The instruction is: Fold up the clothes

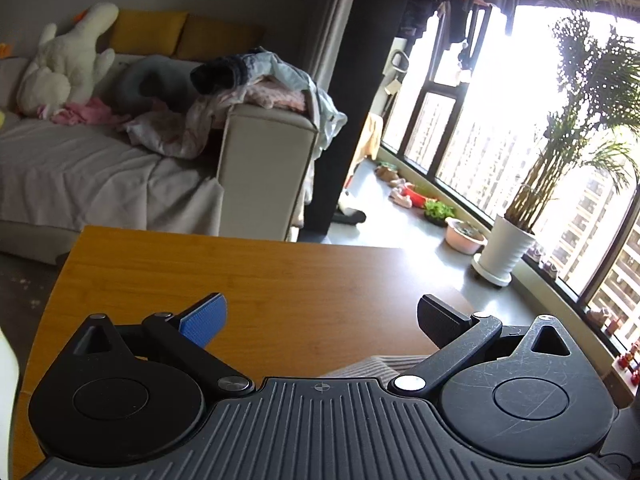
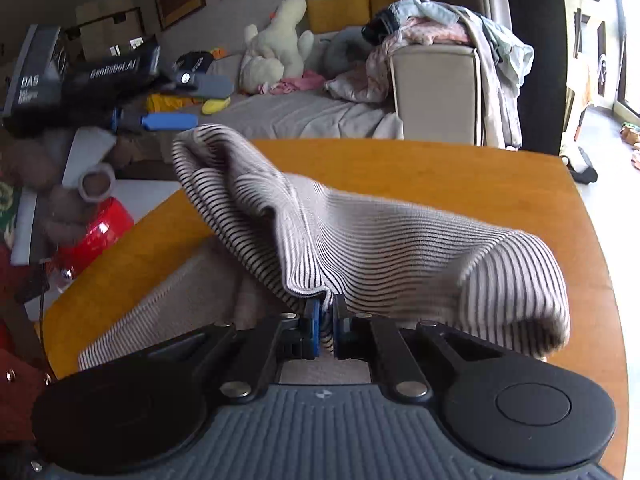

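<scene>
A grey and black striped garment (image 2: 360, 236) lies on the wooden table (image 2: 480, 176). My right gripper (image 2: 326, 320) is shut on a fold of its edge and lifts it, so the cloth drapes over in front of the fingers. My left gripper (image 1: 320, 316) is open and empty above the table (image 1: 280, 280); a strip of the striped garment (image 1: 372, 366) shows just below its right finger. In the right wrist view the left gripper (image 2: 168, 120) hovers open at the upper left, beyond the garment's raised end.
A sofa (image 1: 100, 168) with a plush toy (image 1: 68, 64) and a pile of clothes (image 1: 256, 84) stands behind the table. A potted palm (image 1: 512, 240) and bowls stand by the window. A red object (image 2: 100, 228) and clutter sit left of the table.
</scene>
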`<state>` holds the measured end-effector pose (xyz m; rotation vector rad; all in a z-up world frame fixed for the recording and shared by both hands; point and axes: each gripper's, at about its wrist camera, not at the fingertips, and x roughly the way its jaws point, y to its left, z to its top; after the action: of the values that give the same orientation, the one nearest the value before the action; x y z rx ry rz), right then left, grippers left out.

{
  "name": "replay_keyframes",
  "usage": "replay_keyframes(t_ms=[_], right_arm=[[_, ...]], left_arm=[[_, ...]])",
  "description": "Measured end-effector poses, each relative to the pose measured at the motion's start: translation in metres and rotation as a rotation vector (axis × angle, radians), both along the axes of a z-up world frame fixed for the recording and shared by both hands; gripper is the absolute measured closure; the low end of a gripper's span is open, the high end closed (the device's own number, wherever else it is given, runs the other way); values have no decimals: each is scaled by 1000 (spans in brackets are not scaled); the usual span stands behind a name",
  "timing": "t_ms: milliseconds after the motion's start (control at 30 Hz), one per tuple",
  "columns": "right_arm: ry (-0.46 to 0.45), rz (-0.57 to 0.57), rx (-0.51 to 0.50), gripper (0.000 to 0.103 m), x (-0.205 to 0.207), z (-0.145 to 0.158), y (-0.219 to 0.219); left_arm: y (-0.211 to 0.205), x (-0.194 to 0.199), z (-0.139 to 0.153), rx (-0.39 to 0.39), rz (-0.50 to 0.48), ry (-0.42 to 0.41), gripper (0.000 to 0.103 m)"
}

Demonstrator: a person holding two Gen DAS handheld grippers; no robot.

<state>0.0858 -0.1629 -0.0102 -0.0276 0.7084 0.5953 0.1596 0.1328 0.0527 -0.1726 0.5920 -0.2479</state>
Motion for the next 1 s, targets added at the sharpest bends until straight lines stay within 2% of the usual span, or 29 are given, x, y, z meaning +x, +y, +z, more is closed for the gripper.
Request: replay_keyframes(t_ms=[67,133,167,200,267,333,400,467,500,533,567,633,700,767,867,933,1000], right_arm=[[-17,19,-6,95,-11,3,-2],[-66,30,20,95,-21,17,-10],[-100,24,39,94,-25,27,-15],[-137,7,59,91,-29,37,-22],[-205,-55,73,73,-31,50,-34],[-209,-113,22,61,-23,44,-41],[-178,-172,-52,59,-12,29,-46],[-85,-234,-133,56,0,1,-54],[-56,-264,-135,49,3,-10,-60],[-37,-292,-99,37,4,-14,-68],[-11,-313,-56,36,4,-14,-75],[5,-340,22,36,2,-9,-86],[-26,-343,50,36,-2,-2,-90],[-50,-320,67,35,-2,3,-88],[-42,-269,77,33,2,1,-77],[-33,-257,27,33,11,-7,-64],[-63,-246,-33,39,17,-12,-51]], left_arm=[[-6,-4,-5,34,-11,23,1],[-12,-9,-11,68,-21,47,11],[-15,-11,-14,85,-27,58,20],[-18,-13,-16,102,-32,70,23],[-20,-18,-27,142,-40,103,22],[-19,-21,-40,179,-43,134,20],[-14,-25,-50,207,-42,154,13],[-8,-29,-53,209,-35,158,9],[-2,-33,-52,194,-30,164,9],[1,-34,-49,175,-24,168,9],[5,-36,-47,152,-19,173,10],[12,-39,-38,71,-19,183,11],[15,-39,-33,-46,-41,208,11],[11,-36,-35,-100,-62,235,10],[0,-30,-45,-115,-94,270,11],[-7,-23,-55,-107,-106,285,17],[-10,-14,-64,-124,-104,292,26]])
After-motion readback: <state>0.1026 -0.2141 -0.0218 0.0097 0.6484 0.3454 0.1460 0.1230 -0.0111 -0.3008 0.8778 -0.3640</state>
